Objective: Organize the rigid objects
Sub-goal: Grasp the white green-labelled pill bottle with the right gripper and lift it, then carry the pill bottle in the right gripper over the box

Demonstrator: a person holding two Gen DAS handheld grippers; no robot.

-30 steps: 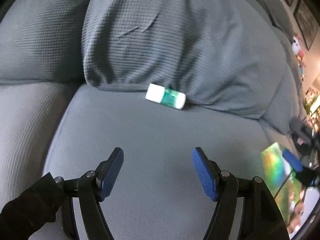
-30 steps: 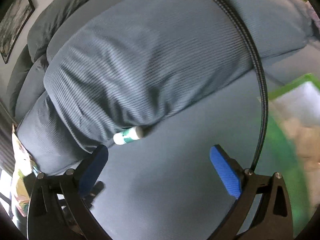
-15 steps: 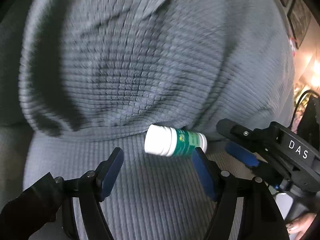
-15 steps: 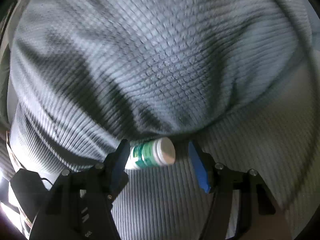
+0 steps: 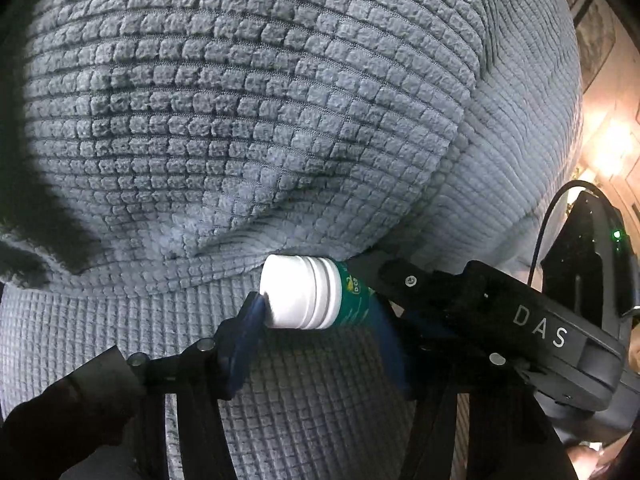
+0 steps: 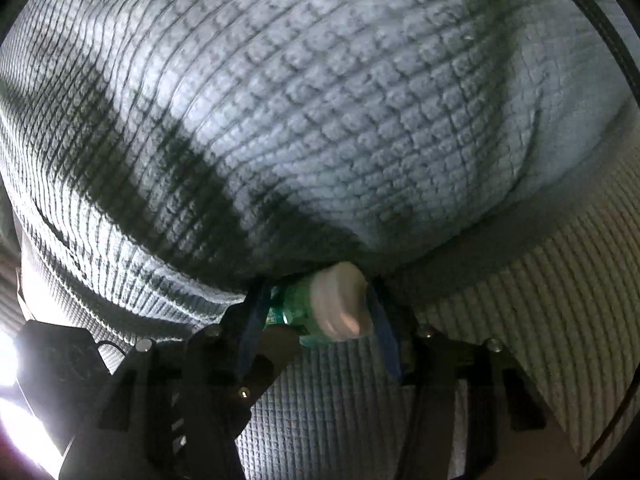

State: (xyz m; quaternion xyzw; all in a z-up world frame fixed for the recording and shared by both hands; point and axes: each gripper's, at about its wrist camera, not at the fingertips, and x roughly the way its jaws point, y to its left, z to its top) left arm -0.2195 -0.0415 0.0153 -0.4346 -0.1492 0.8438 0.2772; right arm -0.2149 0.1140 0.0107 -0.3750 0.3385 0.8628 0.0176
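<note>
Bottle point(image 5: 316, 300) on its side against cushion point(image 5: 256, 120) | left fingers point(image 5: 256, 312) clamp it | right fingers point(image 6: 382, 328) clamp it

Pretty much all couch here: a big grey waffle-knit cushion point(image 5: 256, 120) fills most of the frame, bulging over the seat point(image 5: 320, 408) along the bottom, same fabric with a finer grid. Warm lamp glow point(image 5: 608, 148) at the right edge, a framed picture point(image 5: 596, 36) upper right. Harsh white light point(image 6: 12, 364) at lower left in the right wrist view.

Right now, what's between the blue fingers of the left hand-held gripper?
A bottle, white cap and green label, lying sideways on the couch seat against the cushion. The left wrist view shows it.
</note>
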